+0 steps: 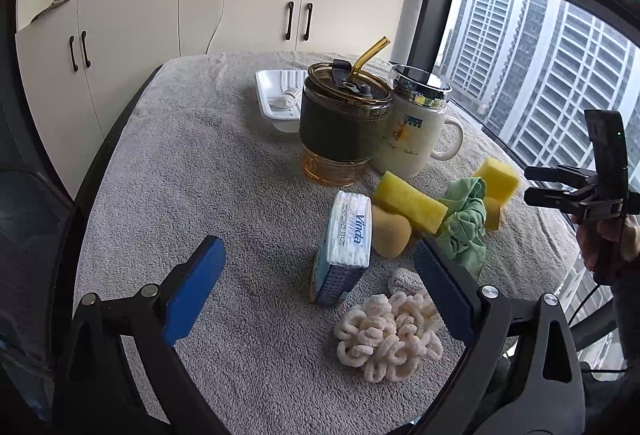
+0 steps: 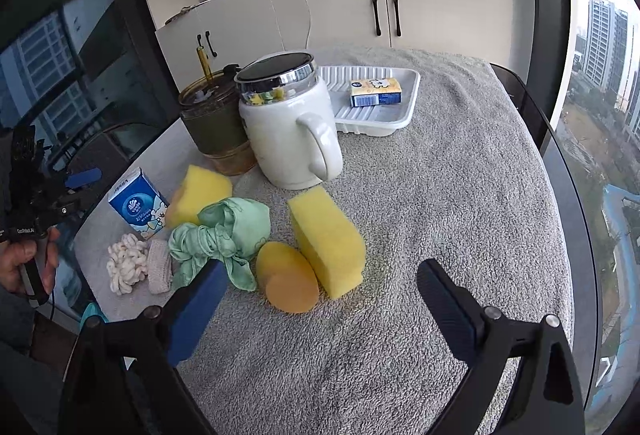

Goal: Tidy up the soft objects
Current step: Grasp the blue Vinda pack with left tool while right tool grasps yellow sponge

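Fluffy yarn (image 1: 390,337) lies between the wide-open, empty left gripper (image 1: 320,299) fingers, tissue pack (image 1: 344,247) just past it. Right gripper (image 2: 322,309), wide open and empty too, has 2 sponges (image 2: 328,239) ahead.

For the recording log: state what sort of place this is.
Probably a high-rise flat or office room: tall towers show through the window, white cabinets line the wall, and a towel-covered table holds household things.

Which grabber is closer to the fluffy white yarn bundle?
Left. The left gripper hangs open right over the yarn bundle. The right gripper is across the pile, by the yellow sponge.
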A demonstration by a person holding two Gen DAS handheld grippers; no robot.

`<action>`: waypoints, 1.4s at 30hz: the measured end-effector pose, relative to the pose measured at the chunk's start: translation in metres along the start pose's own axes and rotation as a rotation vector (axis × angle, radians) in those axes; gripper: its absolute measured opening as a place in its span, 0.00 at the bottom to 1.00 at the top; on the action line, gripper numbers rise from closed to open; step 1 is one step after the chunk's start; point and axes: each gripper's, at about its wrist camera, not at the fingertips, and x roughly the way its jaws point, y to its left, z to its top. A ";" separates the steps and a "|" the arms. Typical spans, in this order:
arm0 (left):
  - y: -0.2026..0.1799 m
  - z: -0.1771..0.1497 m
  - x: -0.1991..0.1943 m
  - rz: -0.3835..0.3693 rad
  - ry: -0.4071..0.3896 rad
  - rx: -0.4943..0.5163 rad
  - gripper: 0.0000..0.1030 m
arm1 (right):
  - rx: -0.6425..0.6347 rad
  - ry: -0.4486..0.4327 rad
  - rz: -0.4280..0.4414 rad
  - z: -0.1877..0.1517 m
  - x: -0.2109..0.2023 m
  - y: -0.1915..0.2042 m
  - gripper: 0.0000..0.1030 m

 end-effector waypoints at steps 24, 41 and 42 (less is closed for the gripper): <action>-0.006 0.005 0.045 -0.014 0.058 0.028 0.89 | -0.033 0.055 0.062 0.010 0.044 -0.010 0.79; -0.004 0.003 0.055 -0.051 0.104 0.019 0.44 | -0.023 0.063 0.144 0.007 0.043 -0.012 0.56; -0.005 0.003 0.054 -0.051 0.103 0.020 0.44 | -0.021 0.063 0.146 0.006 0.042 -0.013 0.54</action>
